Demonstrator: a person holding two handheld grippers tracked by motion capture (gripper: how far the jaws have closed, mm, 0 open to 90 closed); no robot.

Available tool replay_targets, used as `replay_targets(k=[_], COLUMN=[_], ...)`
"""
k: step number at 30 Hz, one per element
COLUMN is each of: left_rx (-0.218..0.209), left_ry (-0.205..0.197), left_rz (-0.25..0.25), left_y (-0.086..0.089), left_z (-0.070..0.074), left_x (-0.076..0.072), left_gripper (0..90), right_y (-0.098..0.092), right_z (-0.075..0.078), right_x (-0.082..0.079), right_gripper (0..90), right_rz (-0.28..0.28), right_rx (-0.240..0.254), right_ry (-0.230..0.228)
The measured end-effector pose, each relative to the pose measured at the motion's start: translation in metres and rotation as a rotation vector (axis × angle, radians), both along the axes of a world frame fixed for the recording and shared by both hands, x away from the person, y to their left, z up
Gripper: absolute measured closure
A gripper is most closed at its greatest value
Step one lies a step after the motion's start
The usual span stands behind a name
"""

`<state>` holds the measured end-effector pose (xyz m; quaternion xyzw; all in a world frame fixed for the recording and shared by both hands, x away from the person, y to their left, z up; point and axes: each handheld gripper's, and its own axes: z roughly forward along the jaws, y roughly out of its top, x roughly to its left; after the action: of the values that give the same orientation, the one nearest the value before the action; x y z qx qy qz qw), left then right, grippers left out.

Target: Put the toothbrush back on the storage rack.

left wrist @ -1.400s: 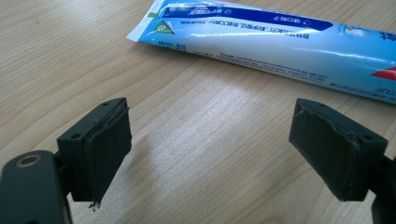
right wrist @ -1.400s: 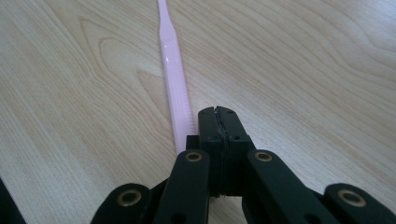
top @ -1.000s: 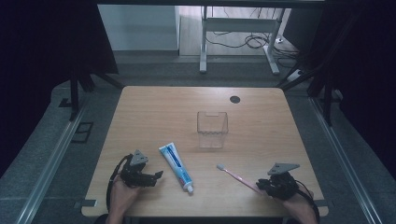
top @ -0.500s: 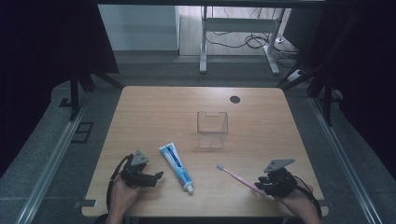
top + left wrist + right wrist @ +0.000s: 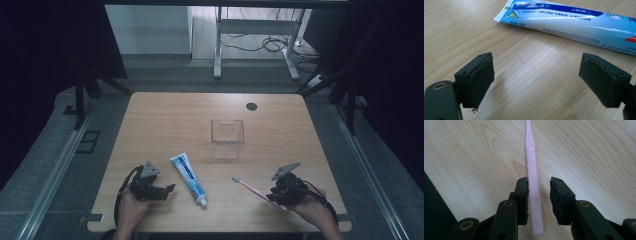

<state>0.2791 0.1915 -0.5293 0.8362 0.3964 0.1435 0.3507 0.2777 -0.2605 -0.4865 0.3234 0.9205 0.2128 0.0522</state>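
Note:
A pink toothbrush [image 5: 248, 187] lies flat on the wooden table [image 5: 165, 120] at the front right, its head toward the table's middle. My right gripper [image 5: 272, 196] sits over its handle end. In the right gripper view the toothbrush [image 5: 532, 170] handle runs between the jaws of the right gripper [image 5: 539, 186], close by the left pad with a gap to the right one; the jaws have just been opening and do not press on it. A blue and white toothpaste tube [image 5: 188, 172] lies at front centre. My left gripper [image 5: 169, 189] rests open beside it, the tube [image 5: 574, 20] just beyond the left gripper [image 5: 536, 80].
A clear square container [image 5: 227, 137] stands upright at the table's middle. A dark round cable hole [image 5: 251, 106] sits near the far edge. The table's front edge runs just under both hands. Desk legs and cables stand on the floor behind.
My right gripper has shifted a little to the left, over the toothbrush's handle end. The toothbrush, the tube and the left gripper have stayed put.

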Motion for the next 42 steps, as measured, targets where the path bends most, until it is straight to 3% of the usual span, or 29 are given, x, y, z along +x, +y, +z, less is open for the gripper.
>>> replay_targets(k=[12, 33, 42], left_rx=[0.001, 0.007, 0.010], left_ry=[0.005, 0.014, 0.011], left_rz=[-0.002, -0.009, -0.011], left_y=[0.000, -0.001, -0.002], left_z=[-0.001, -0.001, -0.001], left_x=[0.001, 0.000, 0.000], left_gripper=[12.9, 12.9, 12.9], right_y=[0.029, 0.060, 0.063], right_z=[0.000, -0.011, -0.012], right_x=[0.015, 0.032, 0.034], right_gripper=[72.0, 75.2, 79.1], right_rz=[0.054, 0.111, 0.103], right_rx=[-0.100, -0.276, -0.282], right_ry=[0.068, 0.112, 0.119])
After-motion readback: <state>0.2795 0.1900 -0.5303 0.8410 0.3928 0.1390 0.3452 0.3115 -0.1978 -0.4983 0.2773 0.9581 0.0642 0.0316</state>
